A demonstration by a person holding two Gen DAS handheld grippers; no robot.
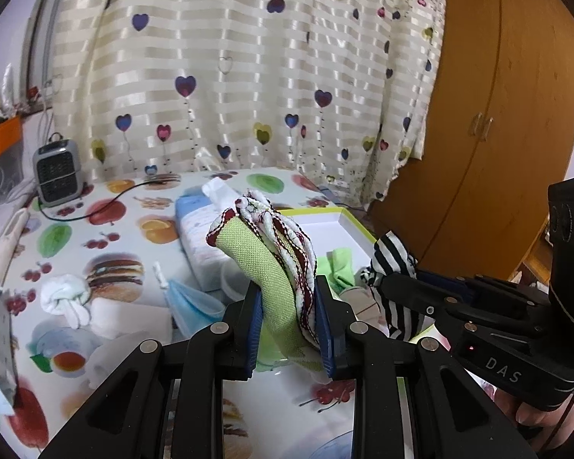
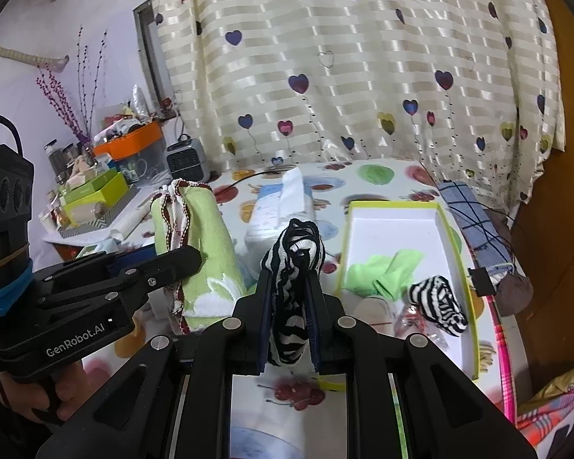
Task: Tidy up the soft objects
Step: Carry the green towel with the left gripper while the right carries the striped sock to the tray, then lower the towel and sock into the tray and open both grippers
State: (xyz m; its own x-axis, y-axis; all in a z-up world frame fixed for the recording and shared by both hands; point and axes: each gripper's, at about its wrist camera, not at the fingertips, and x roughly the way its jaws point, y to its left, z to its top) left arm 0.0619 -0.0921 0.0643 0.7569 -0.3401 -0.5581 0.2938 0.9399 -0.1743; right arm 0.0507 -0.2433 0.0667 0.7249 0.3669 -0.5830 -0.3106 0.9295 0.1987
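At the far left of the fruit-print desk [image 1: 107, 229] a small grey fan heater [image 1: 55, 174] stands by the heart-patterned curtain [image 1: 248, 76], its black cord running across the cloth. Nearer, a knotted white sock [image 1: 67, 298] and a blue face mask [image 1: 195, 304] lie loose, with a blue-and-white pack of tissues [image 1: 195, 237] behind them.

The left gripper [image 1: 289, 321] has its jaws closed narrow on a rolled green woven towel with red-and-white braided trim [image 1: 264, 267], held upright above the desk. Just to its right, the right gripper [image 2: 290, 306] has its jaws pinched on a bunched black-and-white striped sock [image 2: 292, 267], also lifted clear.

Further right sits the shallow white box with a lime-green rim [image 2: 449, 237]. Inside it lie a crumpled green cloth [image 2: 382, 271] and a second striped sock [image 2: 440, 302]; a folded blue checked cloth [image 2: 470, 214] rests beyond its far edge.

Both held items probably belong in that box. The two grippers are near each other, so they could collide if both swing right together. The towel is bulky and held low, so it may unroll or sag on release and hang over the rim. The sock's loose end could snag on the jaws when they open.
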